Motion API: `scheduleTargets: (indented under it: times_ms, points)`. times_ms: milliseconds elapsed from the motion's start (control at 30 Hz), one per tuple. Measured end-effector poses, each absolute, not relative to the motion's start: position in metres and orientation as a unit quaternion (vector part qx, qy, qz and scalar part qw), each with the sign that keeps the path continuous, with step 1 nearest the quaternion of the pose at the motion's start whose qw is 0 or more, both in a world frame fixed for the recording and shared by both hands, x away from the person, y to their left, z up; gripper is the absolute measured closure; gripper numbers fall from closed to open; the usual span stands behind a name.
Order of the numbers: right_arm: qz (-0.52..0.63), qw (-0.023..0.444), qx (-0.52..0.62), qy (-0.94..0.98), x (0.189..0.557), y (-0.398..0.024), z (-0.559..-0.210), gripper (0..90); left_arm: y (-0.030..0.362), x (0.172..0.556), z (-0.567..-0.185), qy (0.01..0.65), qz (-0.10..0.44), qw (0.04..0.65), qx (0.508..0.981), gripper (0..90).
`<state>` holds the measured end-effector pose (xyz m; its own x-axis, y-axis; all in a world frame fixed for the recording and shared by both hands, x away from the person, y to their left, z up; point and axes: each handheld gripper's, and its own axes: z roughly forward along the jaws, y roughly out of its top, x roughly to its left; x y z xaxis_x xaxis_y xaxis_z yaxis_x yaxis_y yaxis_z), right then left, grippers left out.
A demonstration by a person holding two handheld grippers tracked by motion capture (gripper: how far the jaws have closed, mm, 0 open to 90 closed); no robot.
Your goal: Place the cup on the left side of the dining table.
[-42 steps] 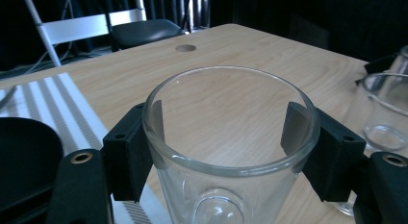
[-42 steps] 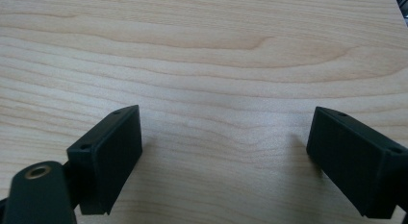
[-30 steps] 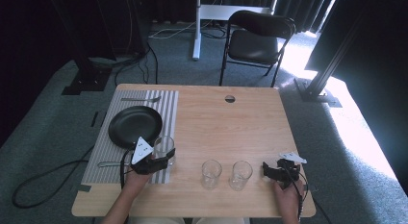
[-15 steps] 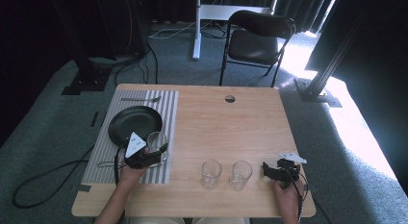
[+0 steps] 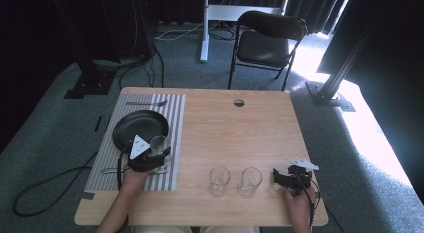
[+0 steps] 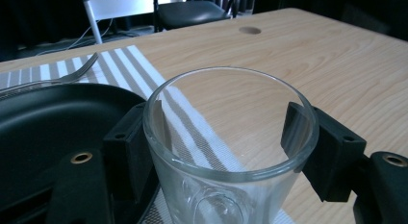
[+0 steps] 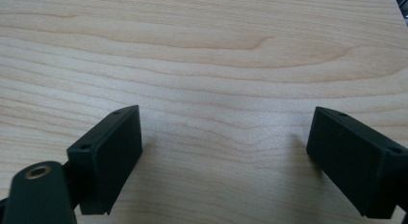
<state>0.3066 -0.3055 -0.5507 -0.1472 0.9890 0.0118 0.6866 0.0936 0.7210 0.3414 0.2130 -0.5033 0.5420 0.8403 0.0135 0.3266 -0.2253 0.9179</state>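
Observation:
My left gripper (image 5: 152, 158) is shut on a clear drinking glass (image 5: 159, 144), held upright over the striped placemat (image 5: 175, 123) just right of the black plate (image 5: 140, 127). In the left gripper view the glass (image 6: 231, 152) sits between the two black jaws, which press on its sides. Two more empty glasses (image 5: 219, 180) (image 5: 250, 181) stand near the table's front edge. My right gripper (image 5: 281, 177) rests low at the front right, open, with bare wood between its jaws (image 7: 226, 161).
A fork (image 5: 146, 103) lies at the far end of the placemat. The wooden table (image 5: 240, 133) has a round cable hole (image 5: 239, 102) near its far edge. A folding chair (image 5: 267, 40) stands behind the table.
My left gripper has carried the glass away from the front edge, toward the far left, and now holds it beside the black plate. The right gripper has stayed still.

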Motion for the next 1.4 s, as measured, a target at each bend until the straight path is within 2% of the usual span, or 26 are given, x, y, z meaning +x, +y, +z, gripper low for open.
scheduleTargets:
  times_ms: [400,600,800,833,933,1000,1067,1233,1400]
  points:
    - [0.300,0.252,0.602,0.695,0.307,-0.305,-0.551,11.6,0.217,0.343,-0.504,0.384,0.262,0.479,0.745,29.3]
    - [0.300,0.252,0.602,0.695,0.307,-0.305,-0.551,11.6,0.215,0.344,-0.499,0.407,0.247,0.468,0.745,28.7]
    - [0.300,0.252,0.603,0.695,0.307,-0.305,-0.551,11.6,0.218,0.344,-0.497,0.427,0.234,0.467,0.738,18.2]
    - [0.300,0.252,0.602,0.695,0.307,-0.306,-0.551,11.6,0.217,0.343,-0.497,0.426,0.237,0.465,0.739,11.4]
    - [0.300,0.252,0.602,0.695,0.307,-0.306,-0.551,11.6,0.215,0.341,-0.495,0.426,0.245,0.453,0.744,9.3]
    - [0.301,0.252,0.602,0.695,0.307,-0.305,-0.551,11.6,0.214,0.341,-0.495,0.425,0.239,0.442,0.753,2.3]
    - [0.300,0.252,0.602,0.695,0.307,-0.306,-0.551,11.6,0.211,0.341,-0.497,0.426,0.245,0.418,0.764,1.9]
    - [0.301,0.252,0.602,0.695,0.307,-0.305,-0.551,11.6,0.210,0.338,-0.505,0.439,0.227,0.422,0.760,1.1]
    - [0.301,0.252,0.602,0.695,0.307,-0.305,-0.551,11.6,0.209,0.334,-0.508,0.444,0.241,0.404,0.763,1.1]
